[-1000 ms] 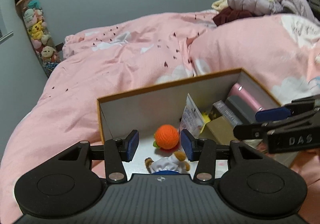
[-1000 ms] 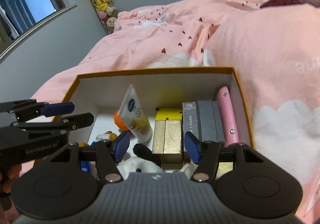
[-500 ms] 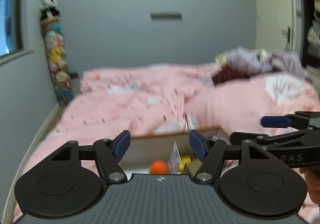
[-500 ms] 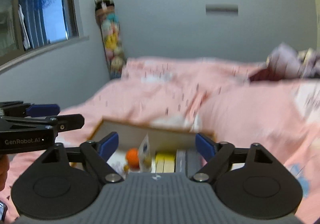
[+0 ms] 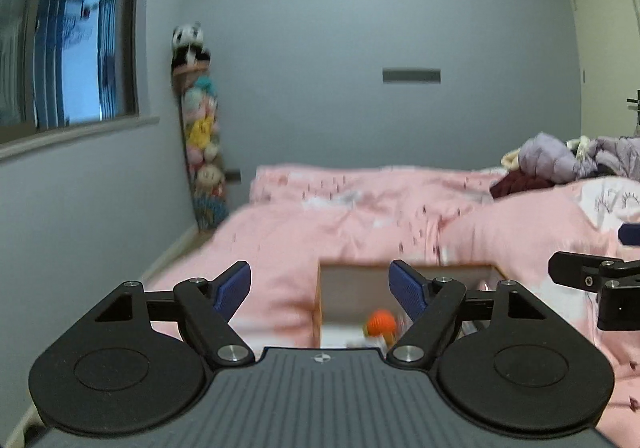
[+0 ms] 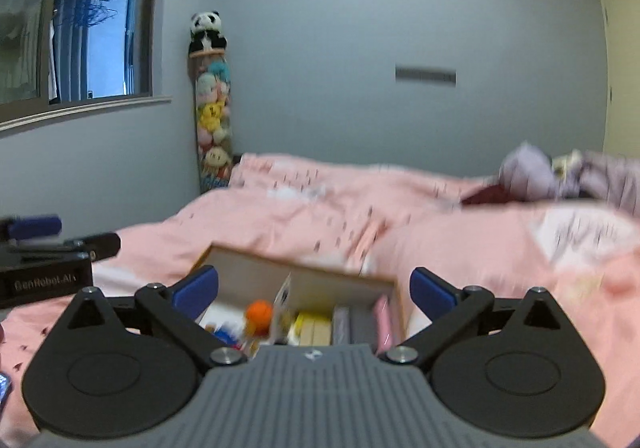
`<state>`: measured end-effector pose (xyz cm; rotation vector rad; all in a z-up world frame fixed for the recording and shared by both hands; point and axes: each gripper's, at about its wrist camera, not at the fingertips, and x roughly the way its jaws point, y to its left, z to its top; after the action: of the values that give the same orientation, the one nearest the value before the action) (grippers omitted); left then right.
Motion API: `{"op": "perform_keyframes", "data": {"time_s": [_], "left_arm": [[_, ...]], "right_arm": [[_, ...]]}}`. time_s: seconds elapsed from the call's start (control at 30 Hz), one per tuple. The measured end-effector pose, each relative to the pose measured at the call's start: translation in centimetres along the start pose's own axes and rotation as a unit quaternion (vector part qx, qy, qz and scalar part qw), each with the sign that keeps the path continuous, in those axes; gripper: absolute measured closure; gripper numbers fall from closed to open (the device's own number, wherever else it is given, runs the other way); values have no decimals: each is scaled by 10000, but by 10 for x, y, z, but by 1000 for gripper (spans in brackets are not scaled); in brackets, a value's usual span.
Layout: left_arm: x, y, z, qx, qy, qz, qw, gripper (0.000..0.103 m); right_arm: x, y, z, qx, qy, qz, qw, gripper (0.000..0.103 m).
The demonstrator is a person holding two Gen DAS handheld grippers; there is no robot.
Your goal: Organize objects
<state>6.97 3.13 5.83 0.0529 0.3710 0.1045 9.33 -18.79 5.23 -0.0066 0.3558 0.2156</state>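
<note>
left gripper (image 6: 46, 244), "GenRobot.AI" label, box (image 6: 304, 280)

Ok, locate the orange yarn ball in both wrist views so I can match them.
Left wrist: the round orange yarn ball sits low, right of centre, inside the open cardboard box.
Right wrist: it sits low, left of centre, in the same box.
Shared landmark: the panda plush topping the toy column.
</note>
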Motion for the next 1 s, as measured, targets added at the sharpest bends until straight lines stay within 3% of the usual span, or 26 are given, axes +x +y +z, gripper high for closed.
{"op": "perform_keyframes", "data": {"time_s": [0.2, 0.47, 1.0], "left_arm": [[7, -11, -37, -215, 648, -172, 9975, 13], [-2, -21, -81, -19, 1072, -257, 9939, 13], [6, -28, -93, -8, 1451, -143, 9893, 13]], "right_arm": [[4, 2, -41, 97, 517, -230, 9984, 1], [7, 7, -80, 56, 954, -199, 9952, 1], [20, 2, -96, 48, 1261, -387, 9913, 1]]}}
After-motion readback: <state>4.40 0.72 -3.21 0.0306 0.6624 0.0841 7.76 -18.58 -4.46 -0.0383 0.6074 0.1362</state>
